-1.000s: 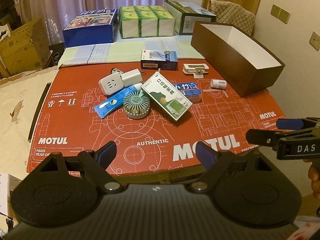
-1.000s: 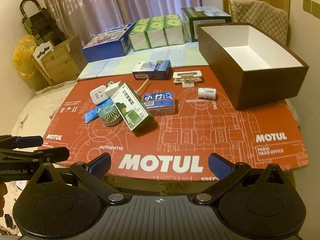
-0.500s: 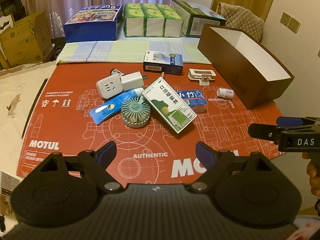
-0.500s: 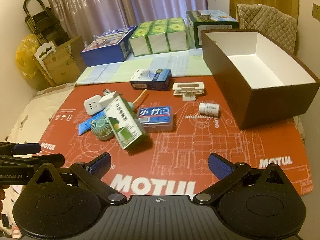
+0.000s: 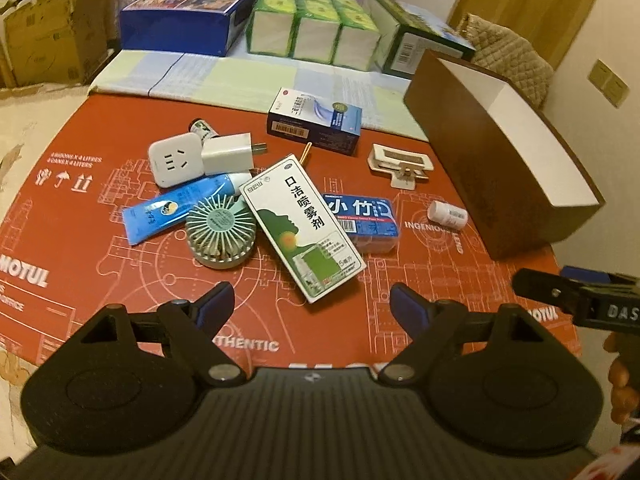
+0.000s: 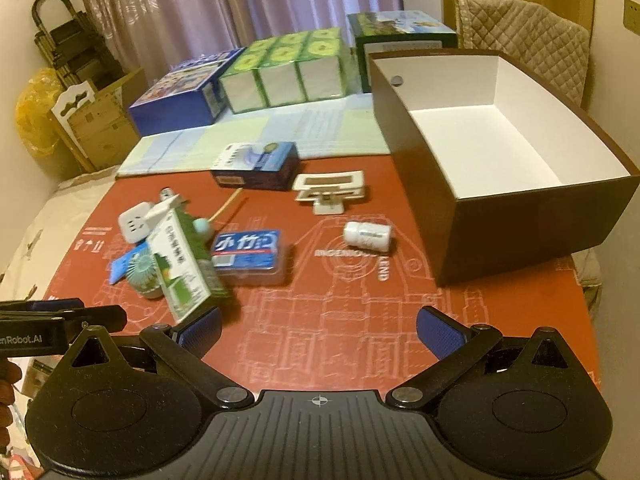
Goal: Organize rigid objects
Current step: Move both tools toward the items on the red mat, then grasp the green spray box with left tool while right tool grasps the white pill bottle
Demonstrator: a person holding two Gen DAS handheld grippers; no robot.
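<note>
A pile of small items lies on the red Motul cardboard (image 5: 400, 288): a green-and-white spray box (image 5: 302, 224), a mint mini fan (image 5: 220, 232), a blue tube (image 5: 176, 208), a white socket adapter (image 5: 174, 160), a white charger (image 5: 228, 153), a blue floss case (image 5: 362, 216), a white pill bottle (image 5: 447, 213), a dark blue medicine box (image 5: 314, 120) and a white clip (image 5: 402, 160). An empty brown box (image 6: 500, 152) stands at the right. My left gripper (image 5: 310, 306) is open just in front of the spray box. My right gripper (image 6: 320, 332) is open, short of the floss case (image 6: 250, 256) and pill bottle (image 6: 367, 235).
Behind the cardboard lie a striped cloth (image 5: 240, 76), a blue carton (image 5: 188, 16), green tissue packs (image 5: 312, 28) and a green box (image 5: 416, 44). A quilted chair (image 6: 520, 36) stands at the back right. Cardboard boxes (image 6: 100, 120) stand at the left.
Both grippers have moved forward over the cardboard toward the pile; the items now appear larger and closer. Both stay open and nothing on the table has moved.
</note>
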